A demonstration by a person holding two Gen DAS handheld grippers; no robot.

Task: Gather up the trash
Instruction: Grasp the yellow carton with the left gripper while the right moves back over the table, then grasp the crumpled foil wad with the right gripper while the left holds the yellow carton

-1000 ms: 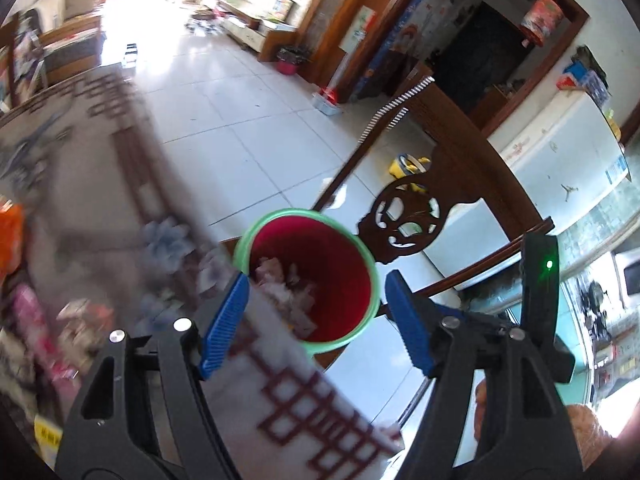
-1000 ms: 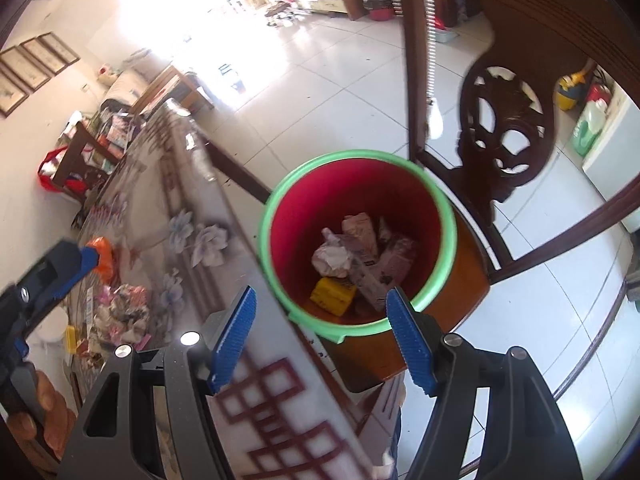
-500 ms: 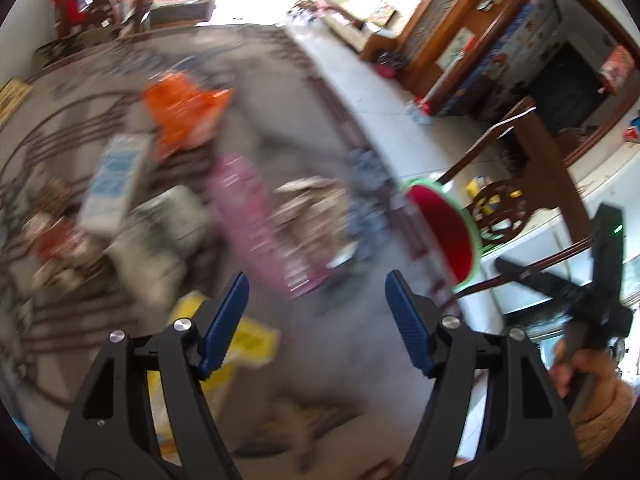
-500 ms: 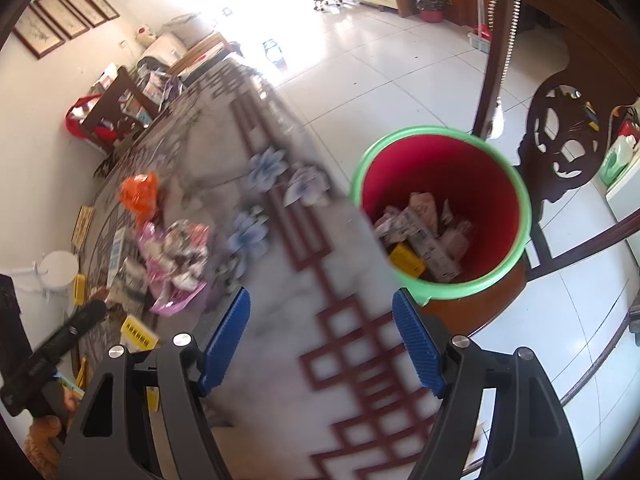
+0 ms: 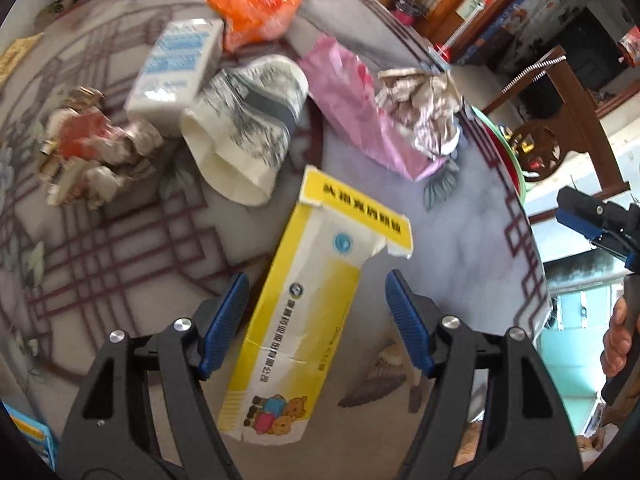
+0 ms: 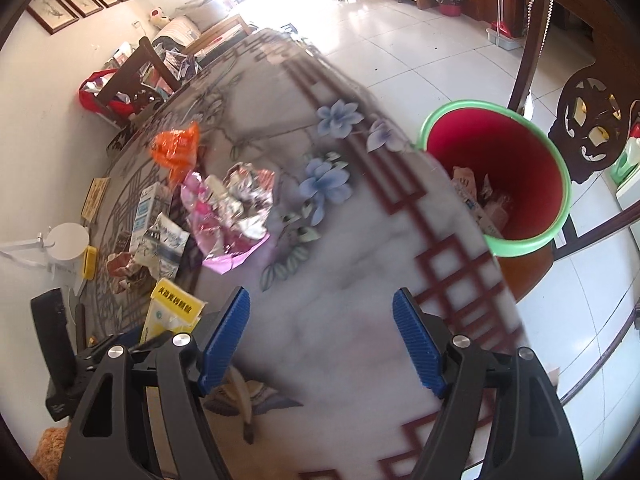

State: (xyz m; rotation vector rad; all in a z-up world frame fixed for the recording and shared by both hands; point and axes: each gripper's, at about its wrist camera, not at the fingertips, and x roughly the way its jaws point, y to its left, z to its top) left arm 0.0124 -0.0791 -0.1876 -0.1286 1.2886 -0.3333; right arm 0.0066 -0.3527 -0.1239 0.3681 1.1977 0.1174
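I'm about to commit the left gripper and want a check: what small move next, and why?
Probably lower the left gripper a little and close on the yellow box. The box lies flat on the table between the open jaws, with a gap on each side. The right gripper is open over bare table, and the bin already holds trash.

Torn-open yellow-and-white carton [image 5: 304, 312] lies flat among wrappers [image 5: 420, 120] on the table.
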